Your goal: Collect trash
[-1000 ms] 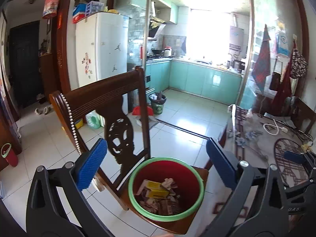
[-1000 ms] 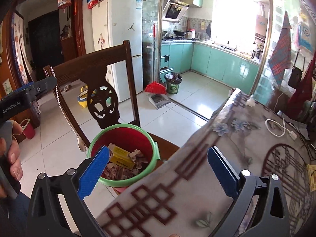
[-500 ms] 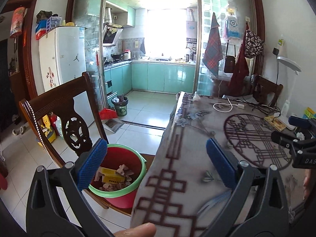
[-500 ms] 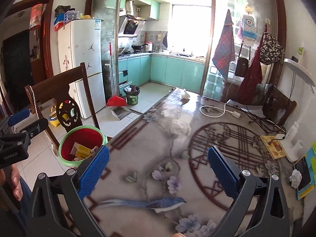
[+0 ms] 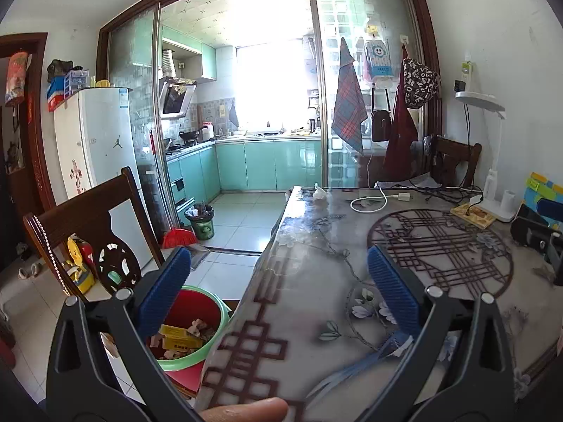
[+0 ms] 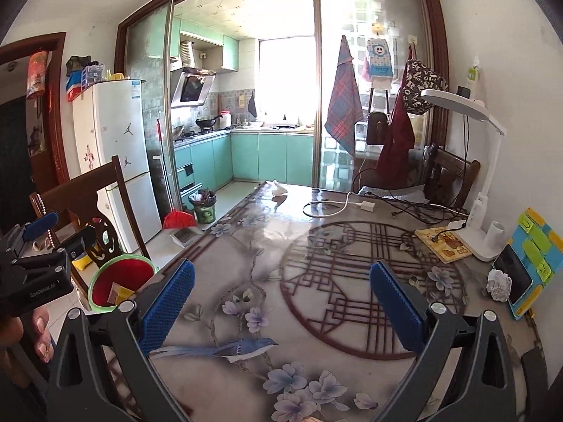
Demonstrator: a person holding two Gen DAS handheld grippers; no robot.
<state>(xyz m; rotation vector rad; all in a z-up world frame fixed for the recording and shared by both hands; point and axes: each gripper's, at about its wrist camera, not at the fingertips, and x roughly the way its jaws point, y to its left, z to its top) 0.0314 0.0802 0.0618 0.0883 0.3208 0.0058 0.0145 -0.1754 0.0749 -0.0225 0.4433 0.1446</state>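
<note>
Both my grippers are spread wide w/ nothing between the blue pads. Left gripper (image 5: 278,288) hangs over the table (image 5: 316,267) edge nearest the bin; right gripper (image 6: 281,302) sits further in over the table top, aimed across it. Empty + wide makes sense: I judge I'm between pieces, scanning for the next bit of trash.

Landmark = red bin w/ green rim (image 5: 191,330). It stands on the seat of the wooden chair (image 5: 88,218), tucked right against the table's edge, prob. so drops from the table are short. Already has stuff in it: yellow wrappers and crumpled scraps (image 5: 183,337).

Trash left, relative to bin:
- crumpled white paper wad (image 6: 499,284), on the table far across from the bin, just beside the phone on its coloured stand (image 6: 527,274). Nearest my right side, so likely the right gripper's job.
- white tissue-like lump (image 6: 278,188) at the table end away from me, past the bin on the kitchen side. Can't tell for sure if it's trash.

Not trash, leave: white charger cable (image 6: 334,207), yellow booklet (image 6: 443,244), desk lamp (image 6: 482,211), all on the side away from the bin.

Risk guess: wad sits close to the phone, pads could knock it.
</note>
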